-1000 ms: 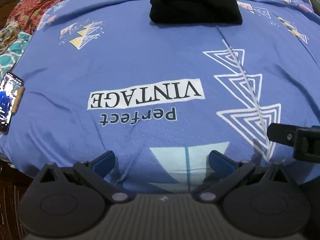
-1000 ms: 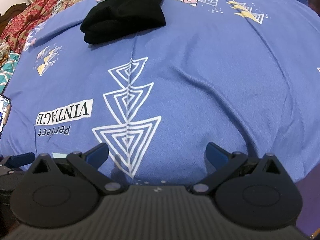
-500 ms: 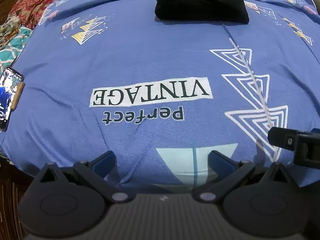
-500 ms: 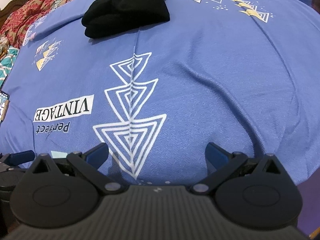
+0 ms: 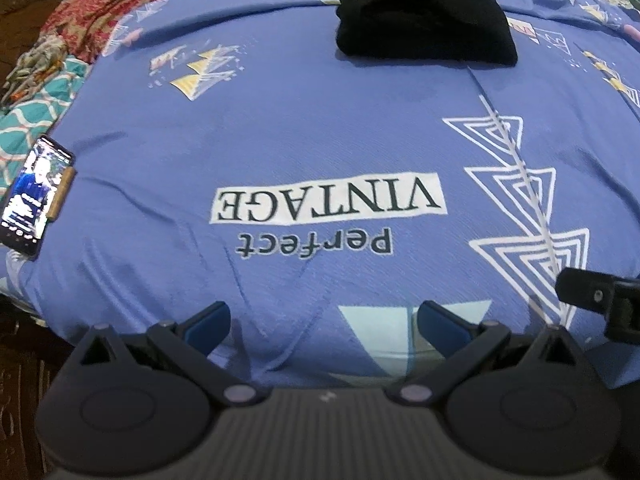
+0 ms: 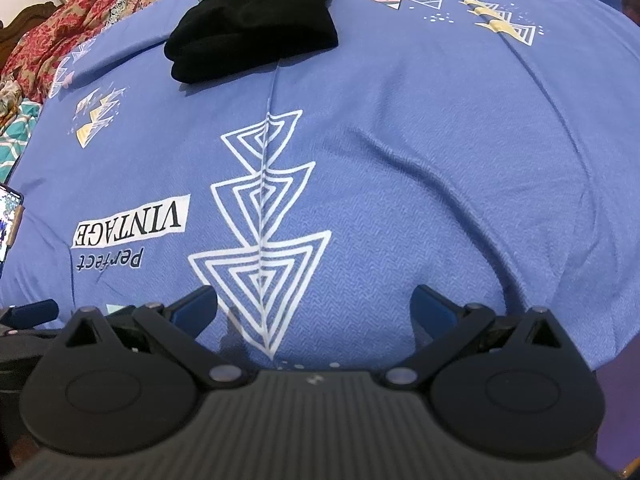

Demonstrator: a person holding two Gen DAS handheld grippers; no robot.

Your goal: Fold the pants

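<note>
Folded black pants (image 5: 424,16) lie near the blue bedsheet's (image 5: 320,128) far edge; left gripper (image 5: 324,322) and right gripper (image 6: 314,308) hover spread, empty, at its near edge

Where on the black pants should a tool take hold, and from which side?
Probably the black pants at the near edge, where stacked folded layers show as a lip. Come in low across the blue bedsheet from the front; both tools are open and far short.

The bedsheet (image 5: 280,128) is blue with white nested triangles and black "Perfect VINTAGE" lettering; on it lie plain black pants (image 5: 424,16); beyond it, red floral fabric (image 5: 100,12).
</note>
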